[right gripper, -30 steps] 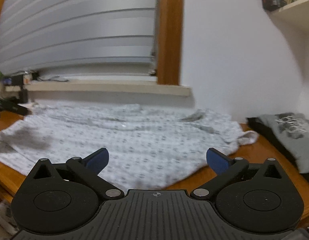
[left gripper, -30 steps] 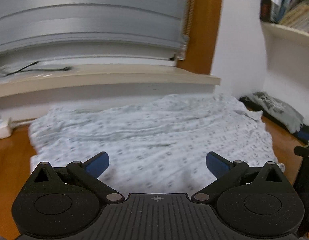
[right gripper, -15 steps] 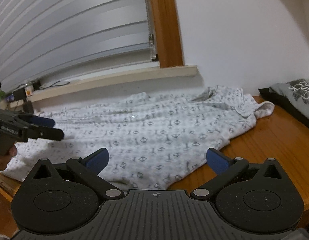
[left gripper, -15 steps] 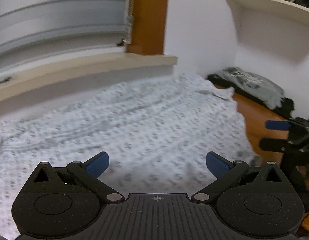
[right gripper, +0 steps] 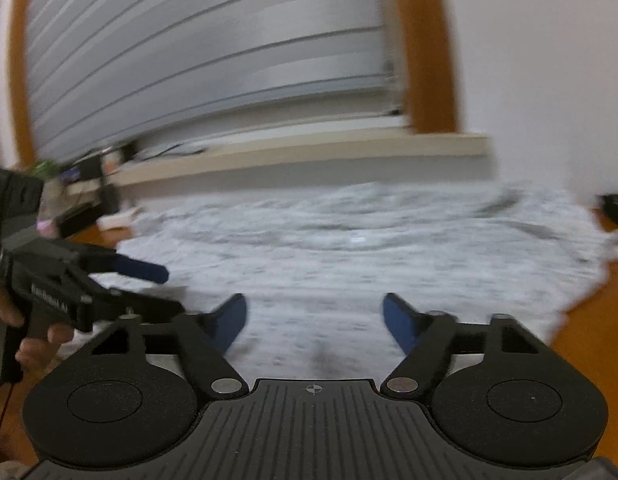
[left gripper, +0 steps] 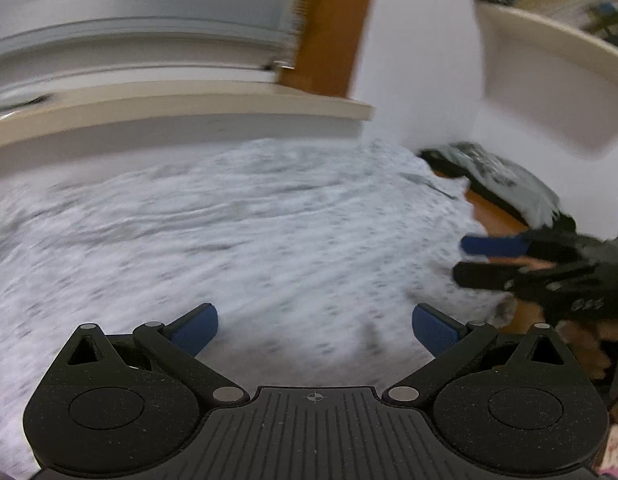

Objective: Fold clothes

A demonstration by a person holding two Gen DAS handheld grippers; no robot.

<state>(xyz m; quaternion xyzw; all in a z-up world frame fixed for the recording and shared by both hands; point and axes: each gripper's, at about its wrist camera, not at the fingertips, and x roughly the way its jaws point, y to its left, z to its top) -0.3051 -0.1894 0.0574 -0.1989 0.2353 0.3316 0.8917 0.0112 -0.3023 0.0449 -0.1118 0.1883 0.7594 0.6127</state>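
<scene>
Wooden tabletop [right gripper: 589, 344] showed orange-brown at the near right edge of the right wrist view, and most of it lay under a white patterned shirt [right gripper: 349, 256] spread flat. Both views were blurred.

Nearest the right camera, the right gripper [right gripper: 313, 322] hung over the shirt's near hem with its jaws partly apart and closing; the blue pads [right gripper: 397, 320] had only air between them, and the cloth lay below and beyond the tips, not pinched. To its left the left gripper [right gripper: 149, 284] reached in over the shirt's left part, a hand [right gripper: 33, 336] wrapped round its grip.

From the left wrist camera, the left gripper [left gripper: 315, 326] stood wide open above the shirt [left gripper: 249, 240], holding nothing; the fabric filled the space between and ahead of its fingers [left gripper: 197, 326]. The right gripper [left gripper: 489, 260] came in from the right, over the shirt's right edge.

Farther back on the right, a grey garment on dark cloth [left gripper: 505, 184] lay just past the shirt. Behind everything ran a pale windowsill [right gripper: 309, 152], grey slatted blinds [right gripper: 209, 64], a wooden window frame [right gripper: 429, 48] and a white wall shelf [left gripper: 549, 80].
</scene>
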